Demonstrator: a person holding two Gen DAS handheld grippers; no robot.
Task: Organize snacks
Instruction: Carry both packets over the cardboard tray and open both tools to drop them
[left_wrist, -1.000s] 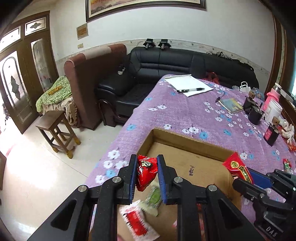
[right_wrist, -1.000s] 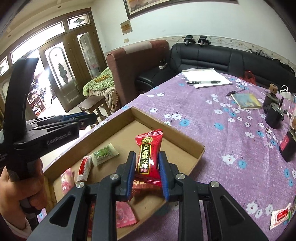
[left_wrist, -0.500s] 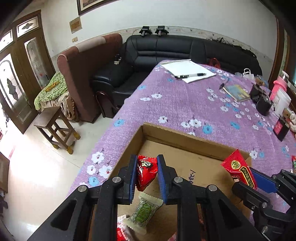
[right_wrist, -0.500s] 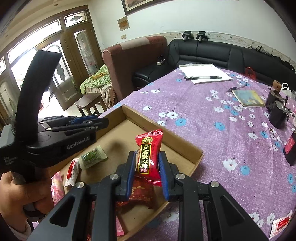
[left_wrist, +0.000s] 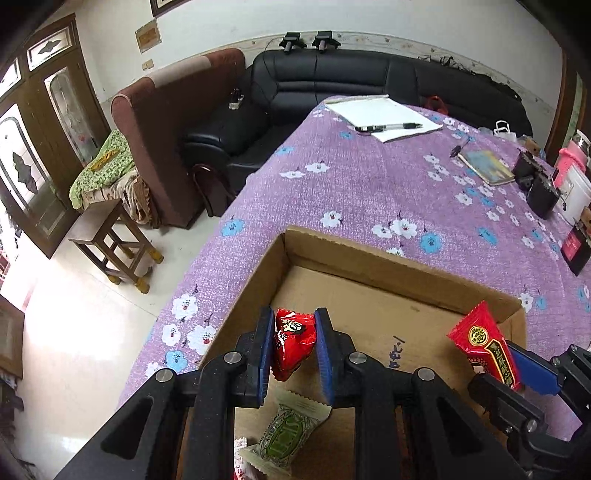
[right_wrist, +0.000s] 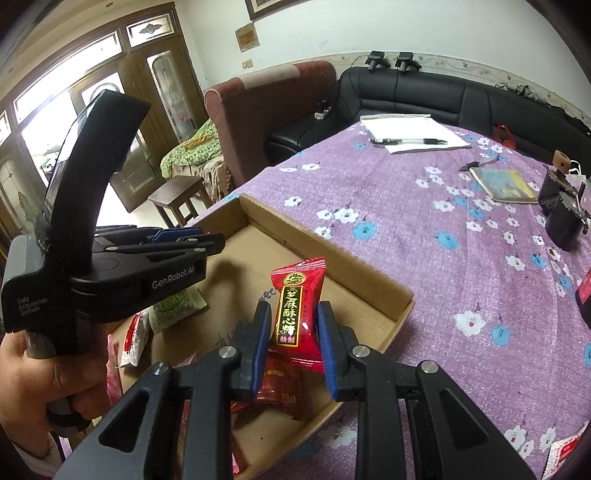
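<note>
Left gripper (left_wrist: 293, 349): jaws closed on a small red snack packet (left_wrist: 293, 343), held above the near left part of the cardboard box (left_wrist: 369, 266), seemingly so it can drop inside the walls.
Right gripper (right_wrist: 293, 338): jaws pinch a red sesame candy (right_wrist: 297, 306) upright by its sides, label facing the camera, over the box's near right corner; likely the next piece to go in.
Box contents: a green wrapped sweet (left_wrist: 284, 432) lies flat on the box floor below the left jaws; a red-and-white packet (right_wrist: 133, 339) and other red wrappers (right_wrist: 277, 384) lie near it.
Box place: on the purple floral counter (left_wrist: 369, 184), at its near left edge.
Far counter: notepad with pen (left_wrist: 388, 120) and a booklet (left_wrist: 487, 168) lie well apart from the box.
</note>
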